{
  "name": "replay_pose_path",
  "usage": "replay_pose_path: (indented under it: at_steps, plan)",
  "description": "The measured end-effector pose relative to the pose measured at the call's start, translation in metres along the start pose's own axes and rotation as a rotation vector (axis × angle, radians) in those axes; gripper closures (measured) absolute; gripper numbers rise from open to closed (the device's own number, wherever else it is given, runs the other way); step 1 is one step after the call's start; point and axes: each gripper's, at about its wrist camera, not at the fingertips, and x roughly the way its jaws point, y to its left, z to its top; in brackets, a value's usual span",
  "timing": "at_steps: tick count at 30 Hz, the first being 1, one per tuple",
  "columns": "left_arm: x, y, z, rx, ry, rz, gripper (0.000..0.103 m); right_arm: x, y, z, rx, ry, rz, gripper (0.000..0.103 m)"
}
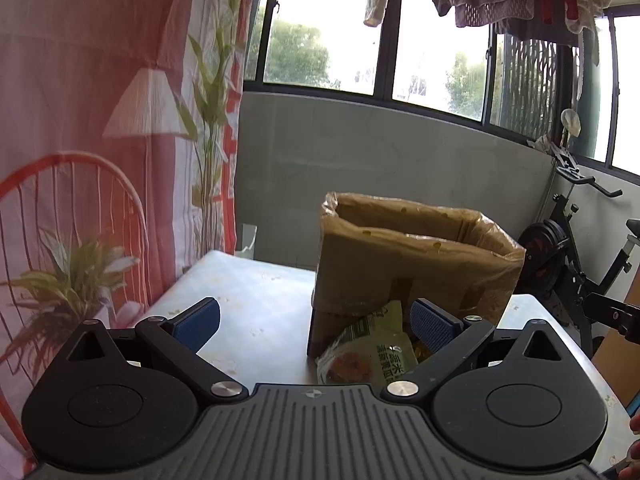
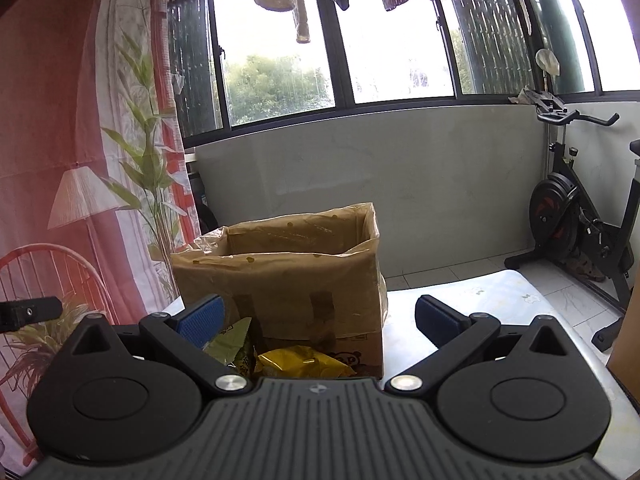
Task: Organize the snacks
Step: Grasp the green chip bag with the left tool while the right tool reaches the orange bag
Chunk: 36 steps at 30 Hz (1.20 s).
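A tall brown cardboard box (image 1: 416, 268), open at the top and wrapped in clear plastic, stands on the white table (image 1: 256, 300). A green snack packet (image 1: 368, 348) lies against the box's front, near the right finger of my open, empty left gripper (image 1: 316, 320). In the right wrist view the box (image 2: 288, 276) stands ahead, with a yellow snack packet (image 2: 300, 362) and a green packet (image 2: 232, 344) at its foot. My right gripper (image 2: 320, 320) is open and empty, just short of them.
A red and white printed curtain (image 1: 100, 140) hangs at the left. A grey wall panel (image 2: 380, 184) and windows lie behind the table. An exercise bike (image 2: 576, 216) stands at the right. The other gripper's tip (image 1: 616, 312) shows at the right edge.
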Motion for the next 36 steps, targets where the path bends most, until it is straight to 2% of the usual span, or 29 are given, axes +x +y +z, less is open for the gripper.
replay_pose_path:
  at_steps: [9,15,22,27,34,36]
  plan:
    - [0.074,-0.009,-0.066,0.007,0.244,-0.067,0.004,0.038,-0.003,-0.058,-0.017,0.096,-0.037,0.000]
    - [0.092,-0.010,-0.089,0.010,0.340,-0.087,0.004,0.044,-0.019,-0.075,-0.001,0.129,-0.060,0.000]
    - [0.102,-0.004,-0.098,-0.005,0.384,-0.070,0.004,0.053,-0.023,-0.090,-0.010,0.185,-0.048,0.000]
    - [0.105,-0.005,-0.102,-0.010,0.382,-0.070,0.003,0.060,-0.022,-0.094,-0.021,0.216,-0.033,0.000]
    - [0.117,-0.004,-0.107,-0.047,0.412,-0.114,0.002,0.067,-0.025,-0.098,-0.009,0.245,-0.032,0.000]
    - [0.122,-0.003,-0.111,-0.060,0.445,-0.127,0.000,0.067,-0.025,-0.098,-0.009,0.245,-0.031,0.000]
